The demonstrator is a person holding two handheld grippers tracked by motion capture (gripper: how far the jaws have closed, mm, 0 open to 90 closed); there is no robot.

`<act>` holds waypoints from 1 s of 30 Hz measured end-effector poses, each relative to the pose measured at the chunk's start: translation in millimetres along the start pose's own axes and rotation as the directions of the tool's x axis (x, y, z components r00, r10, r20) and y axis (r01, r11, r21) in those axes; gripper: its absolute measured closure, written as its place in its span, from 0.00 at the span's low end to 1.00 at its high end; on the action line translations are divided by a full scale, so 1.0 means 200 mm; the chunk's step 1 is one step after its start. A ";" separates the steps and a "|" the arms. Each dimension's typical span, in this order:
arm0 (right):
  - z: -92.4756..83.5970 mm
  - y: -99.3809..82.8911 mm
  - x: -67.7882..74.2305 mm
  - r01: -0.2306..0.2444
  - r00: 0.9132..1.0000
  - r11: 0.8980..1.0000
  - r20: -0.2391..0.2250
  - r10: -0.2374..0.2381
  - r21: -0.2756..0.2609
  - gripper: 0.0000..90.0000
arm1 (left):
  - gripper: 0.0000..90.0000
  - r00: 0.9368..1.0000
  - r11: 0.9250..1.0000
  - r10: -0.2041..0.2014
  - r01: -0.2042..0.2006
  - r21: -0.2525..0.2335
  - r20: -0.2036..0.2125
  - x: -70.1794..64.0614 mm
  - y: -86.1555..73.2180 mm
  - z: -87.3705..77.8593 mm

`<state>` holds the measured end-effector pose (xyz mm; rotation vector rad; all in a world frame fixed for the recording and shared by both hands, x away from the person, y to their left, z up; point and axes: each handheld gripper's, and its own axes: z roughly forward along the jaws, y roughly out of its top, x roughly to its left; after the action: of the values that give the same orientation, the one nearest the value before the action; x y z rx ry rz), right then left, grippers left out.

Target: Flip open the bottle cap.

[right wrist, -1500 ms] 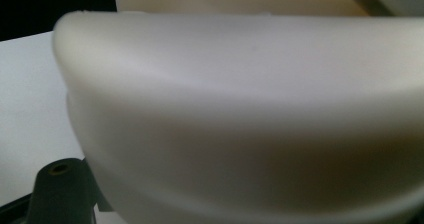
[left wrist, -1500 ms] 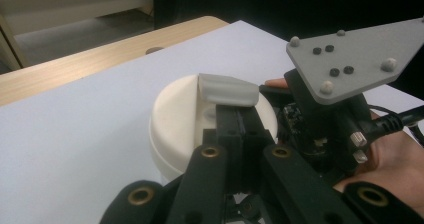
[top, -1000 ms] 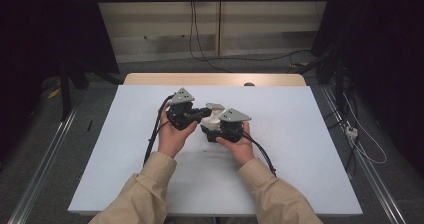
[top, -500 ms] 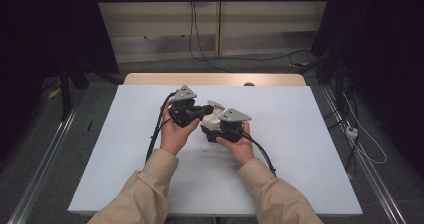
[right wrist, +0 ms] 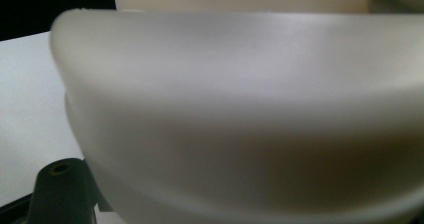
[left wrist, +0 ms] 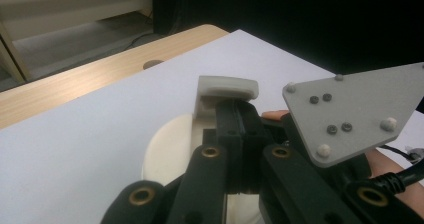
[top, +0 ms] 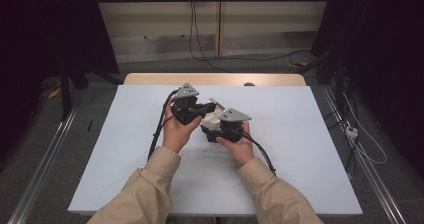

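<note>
Left gripper view shows a cream plastic piece point(left wrist: 172, 149) lying on the white table point(left wrist: 90, 144), a round pale body with a flat grey-cream tab point(left wrist: 227, 86) standing up from it. The left gripper point(left wrist: 239, 134) has its two black jaws pressed together just below that tab; I cannot tell whether any edge of the piece is pinched between them. High view places the same cream piece point(top: 216, 118) near the middle of the table point(top: 300, 149), between the two grippers. The left gripper point(top: 202, 110) reaches it from the left and the right gripper point(top: 214, 126) from the near right, each in a hand with a beige sleeve point(top: 145, 194). Right gripper view has the piece's smooth curved wall point(right wrist: 240, 114) pressed close against the lens; the right gripper's jaws are closed on it. A wooden strip point(top: 215, 79) edges the table's far side.
</note>
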<state>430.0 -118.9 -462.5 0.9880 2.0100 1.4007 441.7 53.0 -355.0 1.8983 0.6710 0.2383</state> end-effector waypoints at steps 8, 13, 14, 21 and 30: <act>0.00 0.00 0.00 0.001 1.000 1.000 0.000 -0.001 0.000 0.21 | 1.00 1.000 1.000 0.002 -0.002 -0.002 -0.002 0.00 0.02 0.02; 0.00 0.00 0.00 0.000 1.000 1.000 0.000 0.000 0.000 0.21 | 1.00 1.000 1.000 0.003 -0.003 -0.007 0.000 0.00 0.03 0.02; 0.00 0.00 0.00 0.000 1.000 1.000 0.000 0.000 0.001 0.21 | 1.00 1.000 1.000 0.004 -0.004 -0.008 0.001 0.00 0.03 0.03; 0.00 0.00 0.00 0.001 1.000 1.000 0.000 -0.001 0.000 0.21 | 1.00 1.000 1.000 0.008 -0.008 -0.006 -0.001 0.00 0.05 0.03; 0.00 0.00 0.00 0.002 1.000 1.000 0.001 -0.002 0.000 0.21 | 1.00 1.000 1.000 0.013 -0.013 -0.005 -0.004 0.00 0.07 0.05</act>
<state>430.1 -118.9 -462.6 0.9856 2.0093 1.3991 450.6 41.2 -346.2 1.8988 0.6596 0.2516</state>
